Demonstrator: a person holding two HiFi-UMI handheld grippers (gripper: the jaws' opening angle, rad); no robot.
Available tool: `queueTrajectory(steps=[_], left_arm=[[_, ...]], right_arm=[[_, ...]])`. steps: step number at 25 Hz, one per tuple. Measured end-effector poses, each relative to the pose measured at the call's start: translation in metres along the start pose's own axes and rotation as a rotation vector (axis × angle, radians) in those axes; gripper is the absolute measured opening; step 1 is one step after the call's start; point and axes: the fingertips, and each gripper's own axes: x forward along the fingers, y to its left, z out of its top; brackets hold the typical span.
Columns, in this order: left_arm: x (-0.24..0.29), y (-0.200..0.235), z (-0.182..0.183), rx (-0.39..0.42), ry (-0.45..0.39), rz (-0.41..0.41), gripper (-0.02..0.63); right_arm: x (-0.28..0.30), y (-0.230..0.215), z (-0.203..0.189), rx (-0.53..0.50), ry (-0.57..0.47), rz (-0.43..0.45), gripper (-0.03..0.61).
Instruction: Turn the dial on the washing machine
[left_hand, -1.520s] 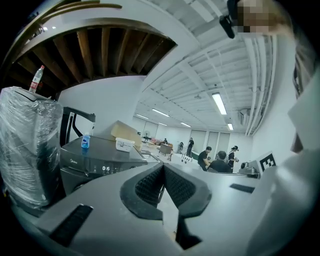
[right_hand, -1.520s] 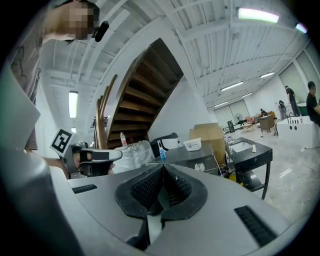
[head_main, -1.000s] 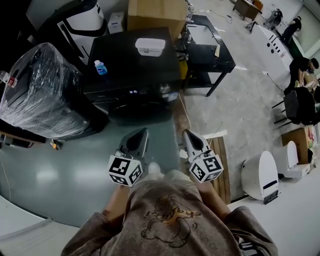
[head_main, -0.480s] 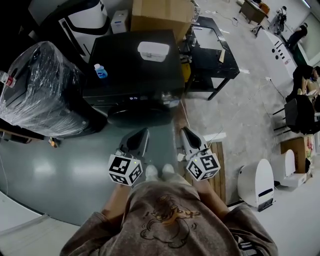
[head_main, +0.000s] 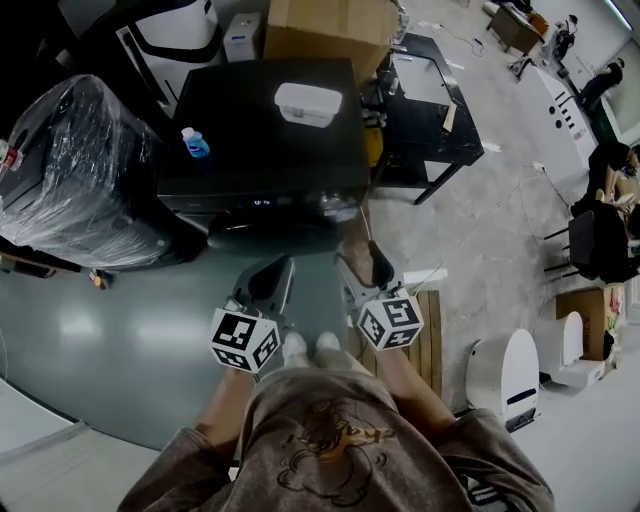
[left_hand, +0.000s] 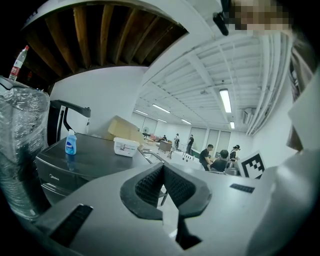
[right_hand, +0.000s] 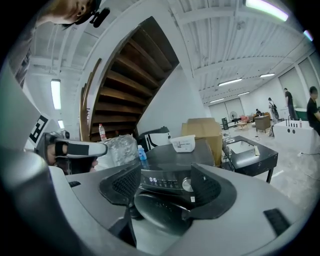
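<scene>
I have the right gripper (right_hand: 165, 170) with its jaws opening, pads spread wide and nothing between them; through the gap I look at the front of the black washing machine (head_main: 265, 130). The left gripper (left_hand: 163, 167) is clenched, pads pressed together on nothing, and hangs low at my left, near the person's body.

The dial (right_hand: 187, 185) is a small silvery knob at the right end of the control panel, just right of the lit display (right_hand: 152, 179) and above the round door (right_hand: 160, 212). In the head view the dial (head_main: 335, 203) sits on the near edge of the machine, and the right gripper (head_main: 362, 265) is well apart from it, nearer to me and slightly to the right.

The step in hand, as I judge it, is the approach. I would carry the right gripper forward and a little left until the knob sits centred between the pads, with the jaws square to the panel, so that the roll of the hand turns about the knob's own axis. I would close on the rim only once both pads flank it evenly; an off-centre bite would probably slip. The blue bottle (head_main: 195, 143) and white lidded box (head_main: 308, 104) on the machine's top lie far from that path.
</scene>
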Motion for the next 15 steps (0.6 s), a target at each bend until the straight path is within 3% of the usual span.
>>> queueTrajectory(steps=[15], left_arm=[[0.026, 0.016, -0.026, -0.034, 0.031, 0.013, -0.008]], right_arm=[[0.112, -0.058, -0.056, -0.047, 0.154, -0.036, 0.275]])
